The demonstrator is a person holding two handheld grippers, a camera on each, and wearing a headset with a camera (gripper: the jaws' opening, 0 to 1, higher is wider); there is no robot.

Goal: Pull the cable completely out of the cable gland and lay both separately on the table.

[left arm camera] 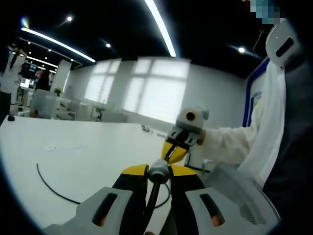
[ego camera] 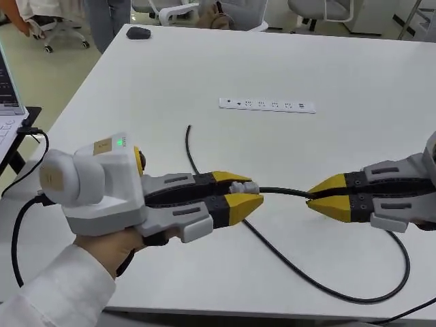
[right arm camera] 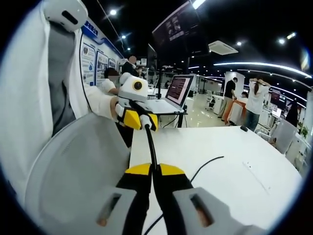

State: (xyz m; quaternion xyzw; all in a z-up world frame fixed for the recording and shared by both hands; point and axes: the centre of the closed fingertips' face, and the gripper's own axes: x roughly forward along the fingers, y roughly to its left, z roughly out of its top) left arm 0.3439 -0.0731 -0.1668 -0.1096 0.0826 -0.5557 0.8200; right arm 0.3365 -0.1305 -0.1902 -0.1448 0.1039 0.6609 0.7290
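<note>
My left gripper (ego camera: 253, 195) is shut on a small grey cable gland (ego camera: 242, 186), held above the white table (ego camera: 306, 61). A black cable (ego camera: 283, 192) runs taut from the gland to my right gripper (ego camera: 310, 197), which is shut on it a short way off. Behind the right gripper the cable loops over the table (ego camera: 327, 286), passes under the left gripper and ends at a free tip (ego camera: 188, 127). In the left gripper view the gland (left arm camera: 159, 170) sits between the yellow tips, with the cable (left arm camera: 168, 155) leading to the right gripper (left arm camera: 175, 151). The right gripper view has the cable (right arm camera: 149, 142) reaching the left gripper (right arm camera: 138, 120).
A white power strip (ego camera: 267, 105) lies mid-table and a dark mouse (ego camera: 138, 33) at the far edge. A laptop (ego camera: 5, 88) stands off the table's left side with its cables. Office chairs (ego camera: 177, 10) stand beyond. People stand in the background (right arm camera: 254, 98).
</note>
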